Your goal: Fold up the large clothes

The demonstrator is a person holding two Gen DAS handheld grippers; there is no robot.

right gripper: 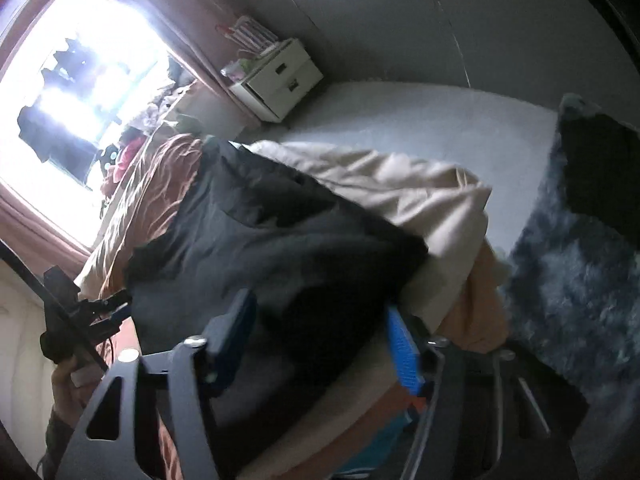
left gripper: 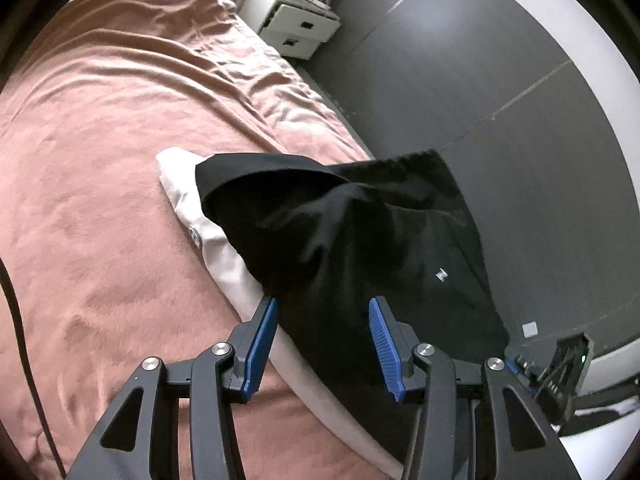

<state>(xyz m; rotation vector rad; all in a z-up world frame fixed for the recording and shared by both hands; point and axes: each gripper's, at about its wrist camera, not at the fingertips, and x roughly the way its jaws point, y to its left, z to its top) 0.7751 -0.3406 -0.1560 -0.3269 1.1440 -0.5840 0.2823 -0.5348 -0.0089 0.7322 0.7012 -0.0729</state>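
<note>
1. Bed (left gripper: pixel 100 140): it fills the left half of the left wrist view under a wrinkled salmon-pink cover. Its edge runs from 12 o'clock down to 5 o'clock beside the dark grey floor (left gripper: pixel 500 80).
2. Black garment (left gripper: pixel 360 232): the task item lies at the bed edge, at the centre of the left wrist view. It rests on a cream garment (left gripper: pixel 228 264), and its right part hangs over the edge toward 3 o'clock. A small white logo (left gripper: pixel 441 275) shows on the cloth. In the right wrist view, which is blurred, the same black garment (right gripper: pixel 260 260) fills the centre, with cream cloth at 1 o'clock of it.
3. Shaggy grey rug (right gripper: pixel 572 272): it lies on the floor at 3 o'clock in the right wrist view.
4. White two-drawer nightstand (left gripper: pixel 300 28): it stands at 12 o'clock in the left wrist view, beside the bed.
5. Left gripper (left gripper: pixel 322 312): the jaws stand apart, with the blue pads (left gripper: pixel 382 340) on either side of the near edge of the black garment. No pad presses on the cloth.
6. Right gripper (right gripper: pixel 320 332): the jaws stand apart. Black cloth shows between the fingers; the blur does not show any contact.
</note>
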